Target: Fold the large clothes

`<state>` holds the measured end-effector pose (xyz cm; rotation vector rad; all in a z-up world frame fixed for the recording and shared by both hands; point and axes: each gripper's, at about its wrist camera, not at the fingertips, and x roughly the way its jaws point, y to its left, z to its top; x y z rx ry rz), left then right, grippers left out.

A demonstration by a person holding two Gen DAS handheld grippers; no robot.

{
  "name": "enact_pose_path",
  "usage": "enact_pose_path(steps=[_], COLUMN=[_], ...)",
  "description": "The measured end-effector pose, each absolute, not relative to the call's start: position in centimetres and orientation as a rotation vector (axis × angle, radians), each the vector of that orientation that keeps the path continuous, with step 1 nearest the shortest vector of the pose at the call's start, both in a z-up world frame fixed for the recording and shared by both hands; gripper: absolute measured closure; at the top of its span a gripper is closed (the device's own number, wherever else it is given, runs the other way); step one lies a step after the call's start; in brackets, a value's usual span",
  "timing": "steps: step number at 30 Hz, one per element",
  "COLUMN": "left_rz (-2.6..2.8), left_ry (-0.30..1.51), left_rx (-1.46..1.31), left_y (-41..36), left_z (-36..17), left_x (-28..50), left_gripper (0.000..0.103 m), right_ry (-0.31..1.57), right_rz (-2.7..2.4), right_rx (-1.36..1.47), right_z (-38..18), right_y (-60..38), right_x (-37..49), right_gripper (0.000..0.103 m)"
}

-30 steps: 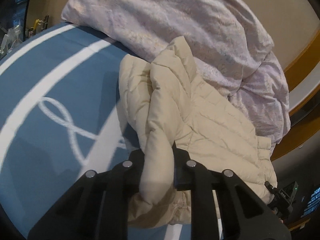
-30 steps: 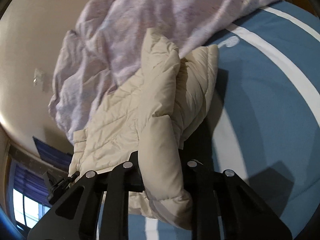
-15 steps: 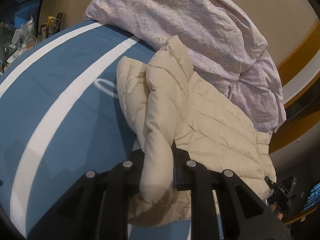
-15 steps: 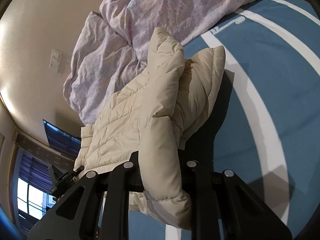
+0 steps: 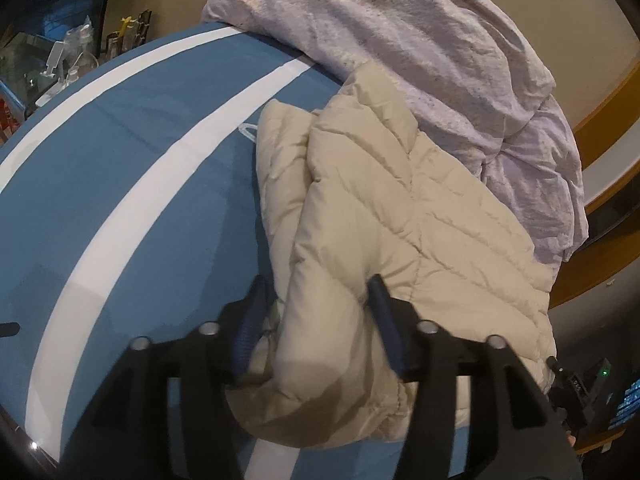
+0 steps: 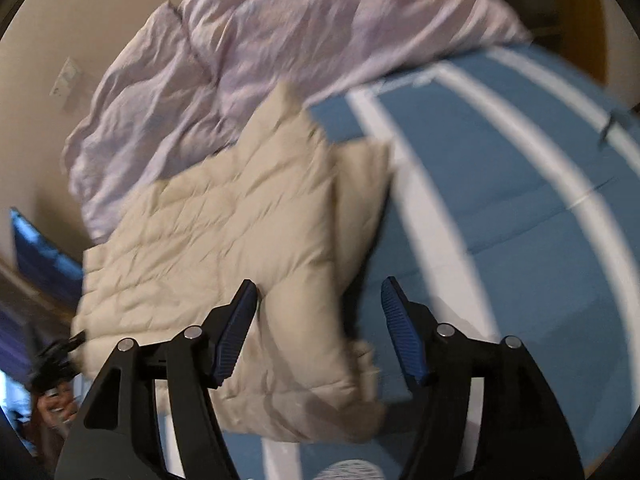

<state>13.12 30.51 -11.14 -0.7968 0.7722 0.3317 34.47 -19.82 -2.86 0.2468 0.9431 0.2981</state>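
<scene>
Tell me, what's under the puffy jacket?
The jacket lies on a blue cover with white stripes, and its far corner rests against the lilac duvet. The cover's pattern right beneath the jacket is hidden.

There is one cream puffer jacket (image 5: 400,216), folded. There is one lilac crumpled duvet (image 5: 420,40) on the far side. One blue sheet (image 5: 120,152) has two white stripes. Two grippers are seen: the left gripper (image 5: 316,316) and the right gripper (image 6: 318,320).
</scene>
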Motion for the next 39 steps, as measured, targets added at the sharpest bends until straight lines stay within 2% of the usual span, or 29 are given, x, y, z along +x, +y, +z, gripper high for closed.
enact_pose_path(steps=[4,7,19,33,39], left_rz=[0.315,0.324,0.369,0.385,0.376], left_ry=[0.785,0.796,0.775,0.761,0.752], left_rx=[-0.837,-0.835,-0.864,-0.848,-0.849], left_y=[30.6,30.3,29.5,29.6,29.7], left_z=[-11.6,-11.8,-12.1,-12.1,-12.1], left_x=[13.1,13.4,14.0,14.6,14.8], left_gripper=[0.032,0.029,0.026,0.026,0.023], right_ry=[0.846,0.802,0.821,0.845,0.8], right_rz=[0.279,0.328,0.548,0.509,0.51], right_rx=[0.168,0.099,-0.047,-0.102,-0.094], right_z=[-0.2,0.9,-1.0,-3.5,-2.9], right_y=[-18.2,-15.2,-4.1,-1.9,-1.6], right_x=[33.5,32.6,29.5,29.2,28.6], right_gripper=[0.037,0.037,0.037,0.037,0.037])
